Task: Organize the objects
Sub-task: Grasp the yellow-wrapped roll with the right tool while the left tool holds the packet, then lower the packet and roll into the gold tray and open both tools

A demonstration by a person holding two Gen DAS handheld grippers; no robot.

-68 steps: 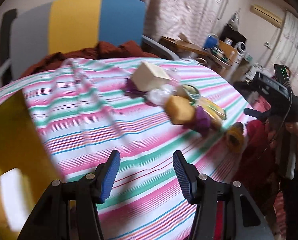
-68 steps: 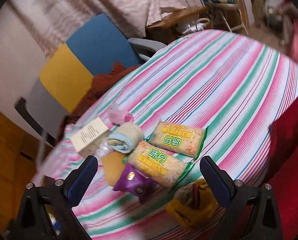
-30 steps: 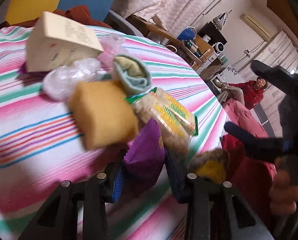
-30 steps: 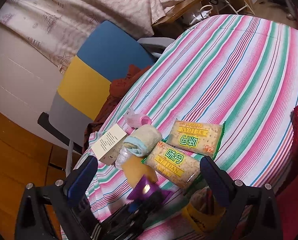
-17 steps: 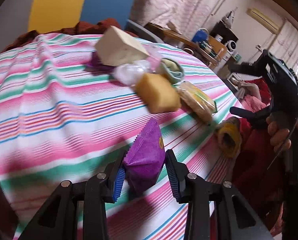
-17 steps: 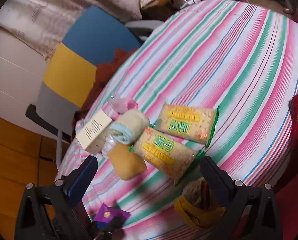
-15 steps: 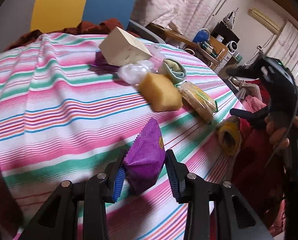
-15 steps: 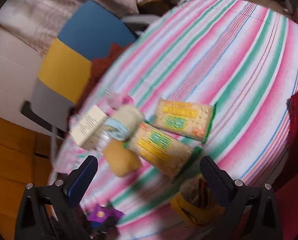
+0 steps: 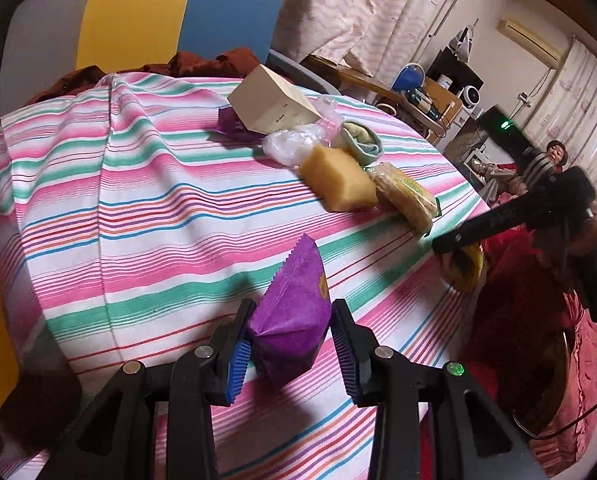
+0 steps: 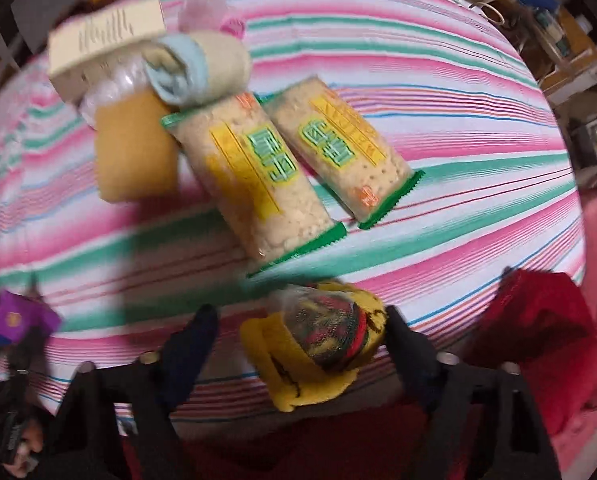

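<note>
My left gripper (image 9: 290, 336) is shut on a purple snack packet (image 9: 294, 312), held just above the striped tablecloth (image 9: 138, 200). The same purple packet (image 10: 16, 318) shows at the left edge of the right wrist view. My right gripper (image 10: 298, 332) is open, its fingers on either side of a yellow pouch with a colourful roll inside (image 10: 322, 344) at the table's near edge. Behind lie two cracker packs (image 10: 258, 184) (image 10: 338, 140), a yellow sponge (image 10: 134, 148), a rolled towel (image 10: 198, 68) and a cream box (image 10: 102, 36).
A chair with a yellow and blue back (image 9: 158, 12) stands behind the table, with a dark red cloth (image 9: 202, 62) on it. A second purple packet (image 9: 228, 122) and a clear plastic bag (image 9: 290, 144) lie by the box. Red fabric (image 10: 538, 328) sits at the right.
The left gripper closed on the purple packet, lifted it out of the pile and drew it back toward the near side. The right gripper dropped down around the yellow pouch.
</note>
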